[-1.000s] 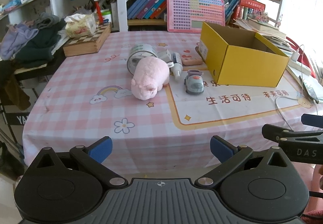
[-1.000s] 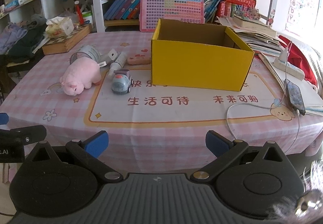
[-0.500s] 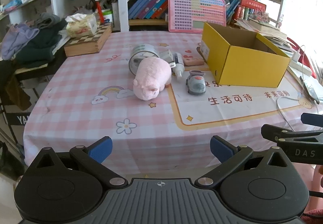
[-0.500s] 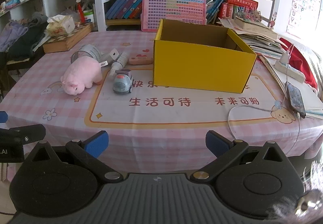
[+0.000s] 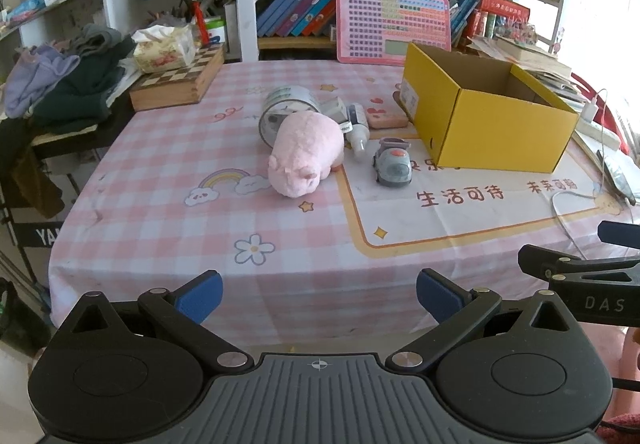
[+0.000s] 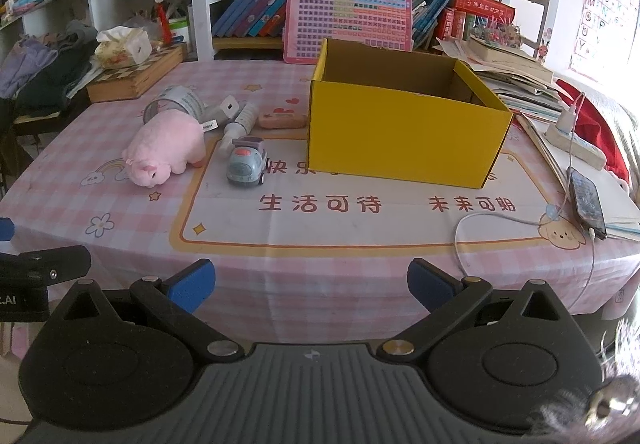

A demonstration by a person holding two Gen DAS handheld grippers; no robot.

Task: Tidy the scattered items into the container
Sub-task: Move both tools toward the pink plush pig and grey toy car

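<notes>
An open yellow cardboard box [image 5: 486,123] [image 6: 404,135] stands on the pink checked tablecloth [image 5: 180,195]. Left of it lie a pink plush pig [image 5: 306,153] [image 6: 166,147], a grey toy car [image 5: 393,162] [image 6: 247,162], a roll of tape [image 5: 286,107] [image 6: 176,101], a small white bottle [image 5: 357,125] [image 6: 242,121] and a pink flat case [image 5: 386,120] [image 6: 282,119]. My left gripper [image 5: 319,296] is open at the table's near edge, well short of the pig. My right gripper [image 6: 311,286] is open too, in front of the box, holding nothing.
A wooden chessboard box [image 5: 180,83] with a tissue pack sits at the far left. A phone [image 6: 586,201] on a white cable and a stack of books lie right of the box. Shelves with books stand behind the table. Clothes pile at the left.
Both grippers have edged slightly towards the table; the objects appear a little nearer. Nothing on the table has moved and both grippers stay open.
</notes>
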